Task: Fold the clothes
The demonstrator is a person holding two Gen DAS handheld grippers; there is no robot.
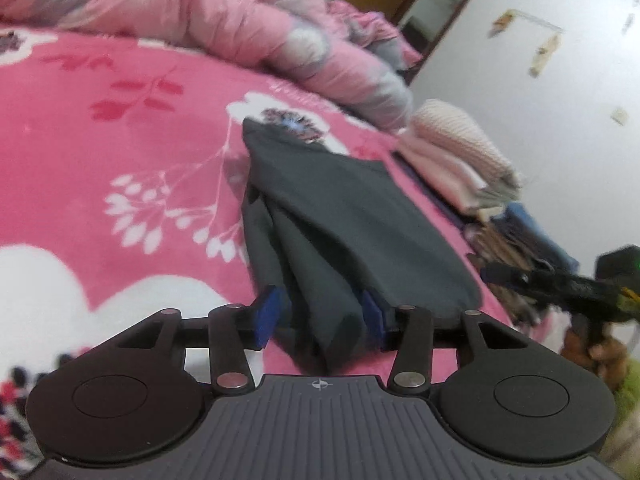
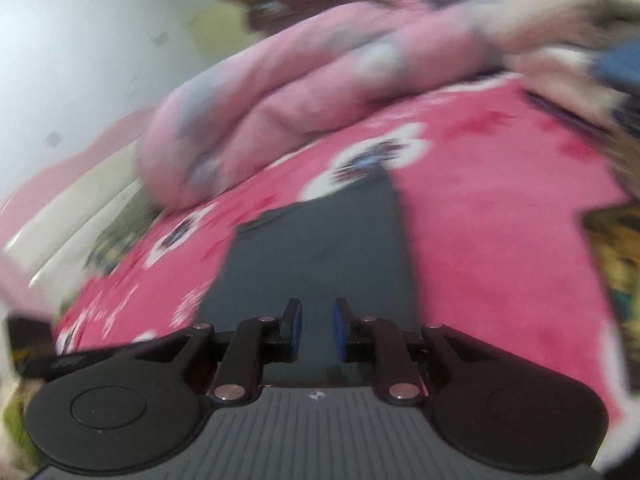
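Pink floral fleece bedding point(image 1: 120, 128) is spreading under both my claws, with a puffy pink quilt point(image 1: 224, 28) bunched along the far side and a white wall behind it. At the far right in the left wrist view a stack of folded pink and cream knitwear point(image 1: 452, 156) is sitting at the bed's edge.

Between these, the dark grey fabric garment point(image 1: 340, 216) is lying on the bedding, narrowing toward its far end and fanning out toward me in several loose pleats. I am holding my left gripper point(image 1: 320, 316) around the near bunched end: the blue pads point(image 1: 268, 316) are standing either side of the gathered folds, and cloth is filling the gap, so I judge that I am pinching it, though only lightly. My right gripper point(image 2: 316, 330) is hovering over the same cloth with its blue pads parted and nothing between them; that view is smeared, so I am trusting it less.

What I am worrying about is the bundle itself. I am catching several layers at once, and they are hanging unevenly, so any pull could let the inner pleats slide out while the outer ones stay, leaving a crooked fold. Fleece is clinging to fabric, so dragging could rumple the far end. The right claw, closing while blurred, could grab bedding along with the garment.
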